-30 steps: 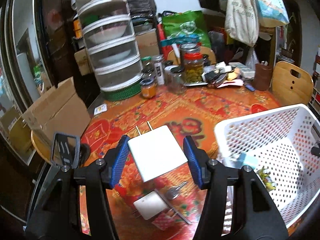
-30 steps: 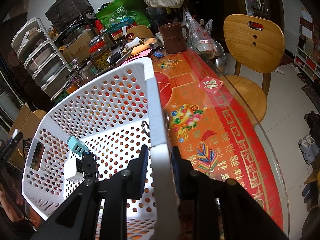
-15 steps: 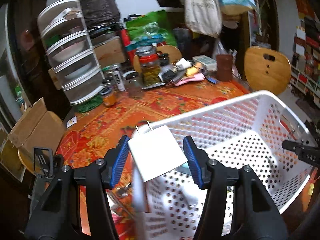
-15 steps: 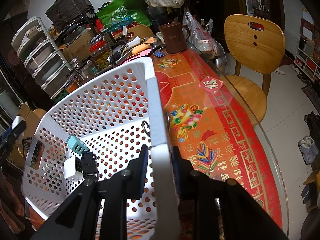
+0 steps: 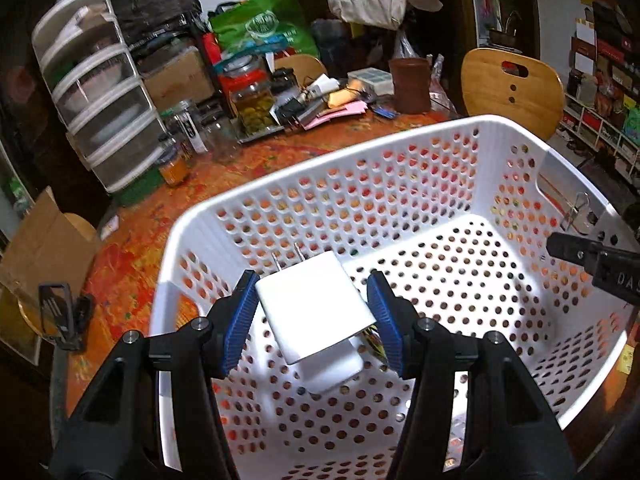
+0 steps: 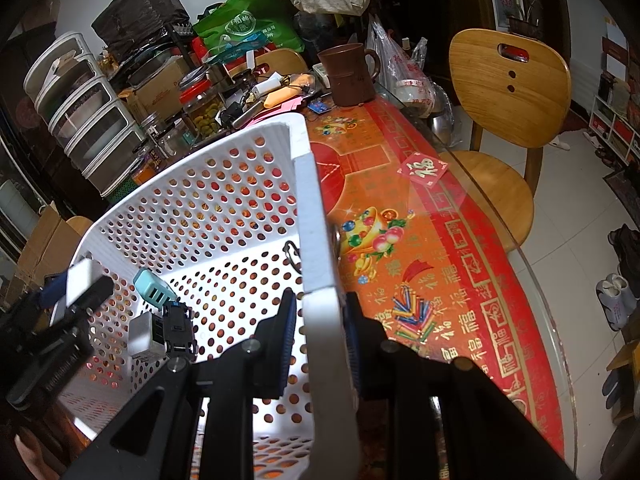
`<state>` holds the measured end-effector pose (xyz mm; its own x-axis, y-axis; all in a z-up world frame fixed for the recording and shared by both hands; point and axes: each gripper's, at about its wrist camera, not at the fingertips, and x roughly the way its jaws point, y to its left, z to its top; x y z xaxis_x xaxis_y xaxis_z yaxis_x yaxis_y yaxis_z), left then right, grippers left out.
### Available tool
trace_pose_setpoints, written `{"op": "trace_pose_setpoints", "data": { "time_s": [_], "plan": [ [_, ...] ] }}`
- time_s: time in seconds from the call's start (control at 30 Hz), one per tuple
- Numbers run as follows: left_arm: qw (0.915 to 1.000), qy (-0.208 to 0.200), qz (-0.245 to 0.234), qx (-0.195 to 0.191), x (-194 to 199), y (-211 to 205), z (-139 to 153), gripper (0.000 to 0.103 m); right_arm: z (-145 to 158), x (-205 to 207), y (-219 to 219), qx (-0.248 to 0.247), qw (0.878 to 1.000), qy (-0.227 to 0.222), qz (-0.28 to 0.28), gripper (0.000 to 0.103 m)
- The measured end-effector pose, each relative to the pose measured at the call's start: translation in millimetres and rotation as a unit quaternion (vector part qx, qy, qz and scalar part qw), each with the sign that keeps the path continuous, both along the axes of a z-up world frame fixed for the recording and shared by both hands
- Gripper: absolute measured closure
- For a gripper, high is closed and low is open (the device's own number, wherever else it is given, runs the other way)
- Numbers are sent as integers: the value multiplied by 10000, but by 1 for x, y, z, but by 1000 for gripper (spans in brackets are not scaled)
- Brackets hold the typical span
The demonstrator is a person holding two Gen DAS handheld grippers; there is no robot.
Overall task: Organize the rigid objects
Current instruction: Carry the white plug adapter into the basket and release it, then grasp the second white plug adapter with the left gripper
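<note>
Left wrist view: left tongs [image 5: 312, 312] are gripping the white charger [image 5: 316, 308] over the basket [image 5: 400, 152], best released low, while right tongs [image 6: 318, 320] are clamping its rim.

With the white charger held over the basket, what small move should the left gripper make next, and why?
Probably lower a little, then open the jaws. The left gripper holds the white charger inside the rim of the white basket, above its floor, where another white adapter lies just below. The right gripper is clamped on the basket's wall, steadying it, so a short drop should land safely.
</note>
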<state>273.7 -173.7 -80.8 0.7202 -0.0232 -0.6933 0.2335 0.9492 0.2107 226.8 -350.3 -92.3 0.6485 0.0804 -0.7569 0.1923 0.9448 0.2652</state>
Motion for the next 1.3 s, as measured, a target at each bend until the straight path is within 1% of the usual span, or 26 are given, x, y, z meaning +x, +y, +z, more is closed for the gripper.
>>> {"op": "trace_pose_setpoints", "data": {
  "time_s": [0.03,0.07,0.1,0.13,0.17,0.3,0.4,0.43,0.47,0.5,0.53,0.6,0.63,0.67,0.73,0.8,0.87,0.9,1.0,1.13,1.23,1.3],
  "plan": [
    [10000,-33,-25,-46,-2,1,0,46,0,0,0,-3,10000,4,6,80],
    [9999,-84,-27,-61,-4,2,1,32,0,0,-1,-5,10000,6,5,80],
    [9998,-183,-14,-77,-7,5,4,23,0,0,-1,-6,10000,7,7,80],
    [9995,-289,-3,-98,-11,8,7,9,0,0,0,-5,10000,8,7,80],
    [9990,-416,3,-143,-16,13,11,6,0,0,-1,-7,10000,12,8,80],
    [9975,-605,175,-311,-29,40,25,6,0,1,-1,-1,10000,20,0,80],
    [9956,-772,385,-363,-40,73,36,6,0,1,-1,-12,10000,17,15,80],
    [9947,-790,483,-448,-44,86,38,6,0,1,-1,-13,10000,14,14,80],
    [9933,-799,566,-615,-49,102,41,6,0,1,-1,-13,10000,16,10,80],
    [9908,-839,666,-832,-55,123,44,5,0,1,-1,-19,10000,18,11,80],
    [9871,-915,843,-1006,-61,146,45,0,0,1,-1,-26,10000,14,18,80],
    [9800,-980,1277,-1173,-66,188,41,1,1,2,-1,-59,10000,26,28,80],
    [9779,-852,1484,-1203,-63,209,33,1,1,3,0,-79,10000,29,28,80],
    [9757,-632,1673,-1263,-55,231,20,1,1,3,0,-105,9999,24,24,80],
    [9720,-302,1851,-1413,-44,259,-2,1,2,3,2,-155,9999,7,4,80],
    [9705,-25,1962,-1399,-34,277,-26,1,2,3,2,-189,9998,-18,0,80],
    [9679,148,2078,-1408,-26,290,-44,1,3,2,3,-248,9997,-43,-22,81],
    [9656,210,2113,-1504,-22,295,-53,1,3,2,4,-276,9996,-44,-31,81],
    [9631,247,2164,-1582,-16,306,-69,1,4,2,5,-360,9993,-70,-32,82],
    [9650,200,2042,-1631,-9,305,-82,1,6,2,7,-502,9986,-110,-87,84],
    [9659,326,1946,-1678,-4,300,-87,1,6,2,8,-544,9984,-117,-106,86],
    [9684,343,1917,-1560,-2,296,-90,2,7,2,9,-599,9980,-128,-124,89]
  ]
}}
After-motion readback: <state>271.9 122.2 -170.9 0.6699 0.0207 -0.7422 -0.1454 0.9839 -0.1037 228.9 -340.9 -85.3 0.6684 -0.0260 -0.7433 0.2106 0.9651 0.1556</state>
